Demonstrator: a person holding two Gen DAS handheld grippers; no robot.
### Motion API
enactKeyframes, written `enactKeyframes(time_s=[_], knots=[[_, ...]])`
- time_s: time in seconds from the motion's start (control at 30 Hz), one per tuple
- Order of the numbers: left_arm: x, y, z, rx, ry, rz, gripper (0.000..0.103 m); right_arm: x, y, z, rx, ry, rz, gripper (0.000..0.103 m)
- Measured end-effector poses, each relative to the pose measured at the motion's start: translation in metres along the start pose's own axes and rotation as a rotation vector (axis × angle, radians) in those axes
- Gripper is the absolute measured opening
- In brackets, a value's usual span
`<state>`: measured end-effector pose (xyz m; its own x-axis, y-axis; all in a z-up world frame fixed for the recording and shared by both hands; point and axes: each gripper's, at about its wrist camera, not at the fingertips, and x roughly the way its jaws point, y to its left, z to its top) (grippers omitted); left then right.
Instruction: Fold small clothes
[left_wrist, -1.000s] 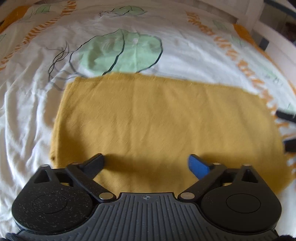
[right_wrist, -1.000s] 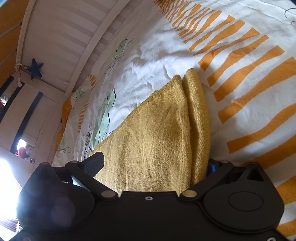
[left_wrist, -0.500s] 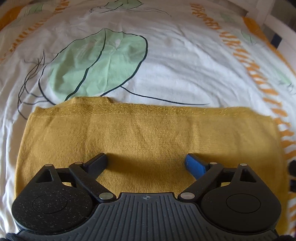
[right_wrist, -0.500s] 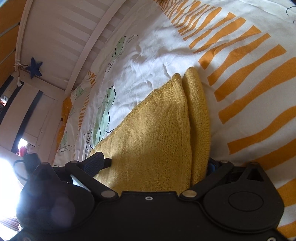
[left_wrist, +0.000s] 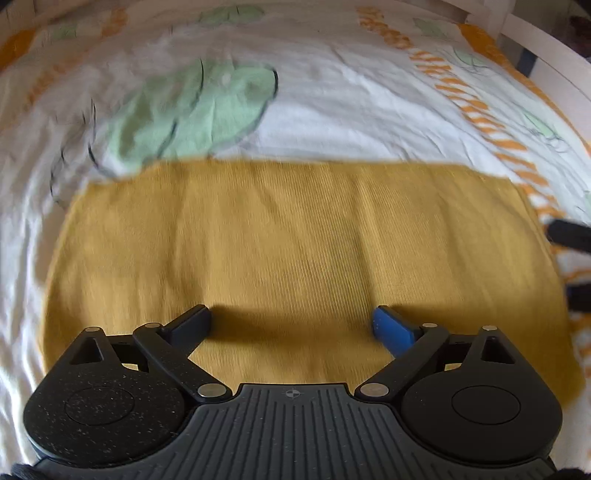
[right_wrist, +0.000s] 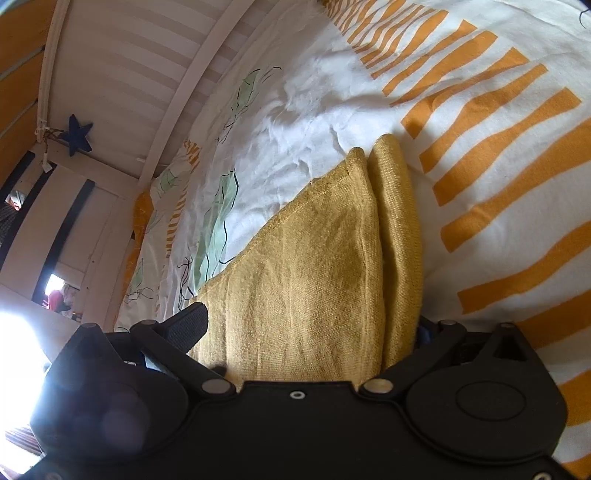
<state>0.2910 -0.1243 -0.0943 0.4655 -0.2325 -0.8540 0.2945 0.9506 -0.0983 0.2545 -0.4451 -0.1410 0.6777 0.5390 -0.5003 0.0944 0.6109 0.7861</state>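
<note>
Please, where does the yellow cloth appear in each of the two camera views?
Left wrist view: the yellow cloth lies flat across the middle, beyond the open jaws.
Right wrist view: it fills the centre, folded layers running between the jaws.
Shared landmark: the bedsheet's green leaf print.

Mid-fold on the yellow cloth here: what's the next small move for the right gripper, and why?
Probably close the right gripper on the folded end of the yellow cloth. In the right wrist view its jaws stand wide open with both layers of that end lying between them, not pinched. The left gripper is open too, above the flat cloth on the bedsheet, so nothing holds the fabric yet.
</note>
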Motion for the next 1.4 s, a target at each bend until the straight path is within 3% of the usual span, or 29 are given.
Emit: enactKeyframes(time_s=[0.17,0.33,0.63,0.87,1.4], knots=[[-0.009,-0.002,-0.022,0.031,-0.014,-0.013,0.095,0.001,0.001,0.000,-0.009,-0.004,-0.001,0.103],[-0.017,0.012,-0.015,-0.009,-0.016,-0.052,0.091,0.001,0.001,0.001,-0.018,-0.001,0.005,0.103],[-0.025,0.060,-0.005,-0.048,-0.039,0.038,0.091,0.003,0.003,-0.003,-0.064,-0.009,0.007,0.103],[-0.014,0.087,-0.012,-0.079,-0.002,0.074,0.091,0.004,0.004,-0.004,-0.092,-0.016,0.005,0.103],[-0.008,0.085,-0.017,-0.053,-0.025,0.077,0.097,0.007,0.008,-0.008,-0.142,-0.033,-0.012,0.103]])
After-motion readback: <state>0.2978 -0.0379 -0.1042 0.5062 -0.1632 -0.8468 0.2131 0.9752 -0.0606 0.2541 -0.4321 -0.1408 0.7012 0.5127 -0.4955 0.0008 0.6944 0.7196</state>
